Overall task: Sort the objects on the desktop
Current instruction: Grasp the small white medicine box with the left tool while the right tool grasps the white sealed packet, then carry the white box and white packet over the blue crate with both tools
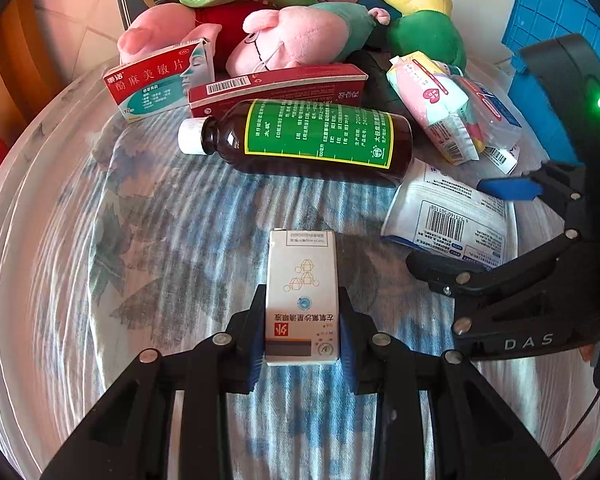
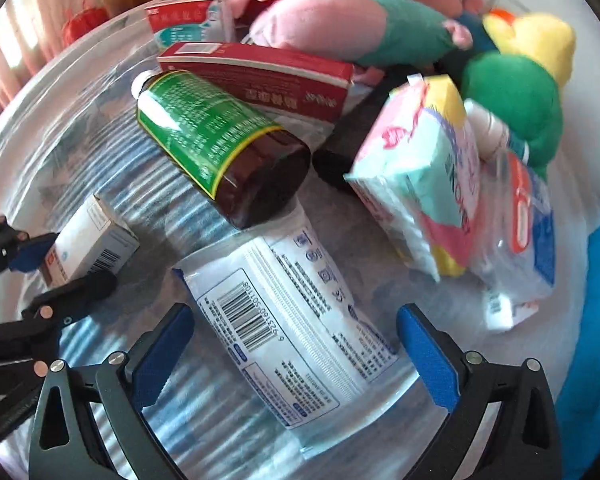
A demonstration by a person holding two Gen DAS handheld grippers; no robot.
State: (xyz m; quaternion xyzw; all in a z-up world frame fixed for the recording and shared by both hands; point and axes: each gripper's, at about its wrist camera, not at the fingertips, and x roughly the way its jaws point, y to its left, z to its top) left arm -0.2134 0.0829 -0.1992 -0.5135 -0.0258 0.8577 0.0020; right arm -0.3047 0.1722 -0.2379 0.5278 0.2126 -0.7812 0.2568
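- Left wrist view: the left gripper [image 1: 302, 332] pinched a small white medicine box [image 1: 302, 300] between its two pads, the box lying lengthwise on the blue-striped cloth [image 1: 172, 232]
- Beyond the box a brown bottle [image 1: 300, 138] with a green label lay on its side, white cap to the left, touching a long red carton [image 1: 276, 88] behind it
- A red-and-teal pill box [image 1: 160, 80] leaned just left of that carton, in front of the pink plush toys [image 1: 296, 38]
- The right gripper [image 1: 476, 228] entered from the right, its fingers spread over a white barcode pouch [image 1: 448, 212]
- Right wrist view: the right gripper [image 2: 296, 352] stood wide open, its blue pads [image 2: 428, 356] either side of the white barcode pouch [image 2: 296, 312], not touching it
- The brown bottle [image 2: 216, 144] rested against the pouch's far end
- A pastel tissue pack [image 2: 420, 176] lay to the right, against the green plush [image 2: 512, 96]
- At the left edge, the left gripper [image 2: 56, 264] held the small white medicine box [image 2: 92, 240]
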